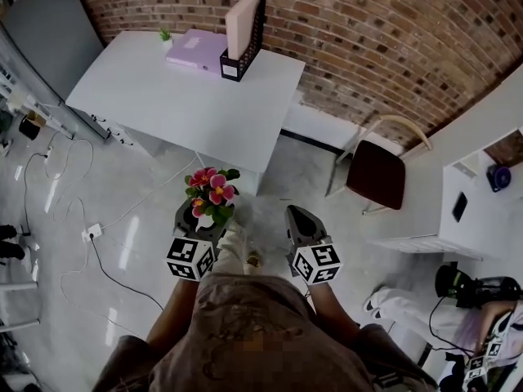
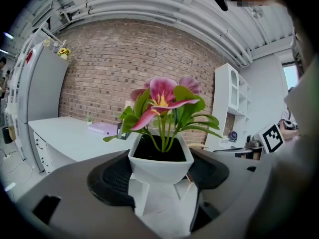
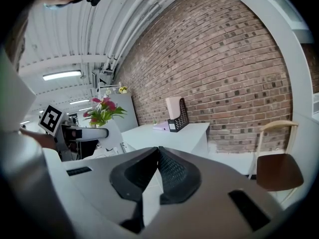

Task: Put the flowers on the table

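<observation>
A small white pot of pink flowers (image 1: pixel 209 193) sits between the jaws of my left gripper (image 1: pixel 202 220), which is shut on it. The left gripper view shows the pot (image 2: pixel 160 162) squeezed between the two black pads, blooms upright. My right gripper (image 1: pixel 304 223) is beside it to the right, shut with its pads touching and nothing in them (image 3: pixel 155 169). The white table (image 1: pixel 163 104) stands ahead against the brick wall, some way beyond both grippers. From the right gripper view the flowers (image 3: pixel 102 111) appear at the left and the table (image 3: pixel 169 133) at the centre.
On the table's far side are a purple folder (image 1: pixel 196 50), a black file holder (image 1: pixel 245 31) and a tiny green plant (image 1: pixel 165 35). A chair with a dark seat (image 1: pixel 377 172) stands at the right, a white shelf unit (image 1: pixel 466 194) beyond it. Cables (image 1: pixel 82 227) lie on the floor at the left.
</observation>
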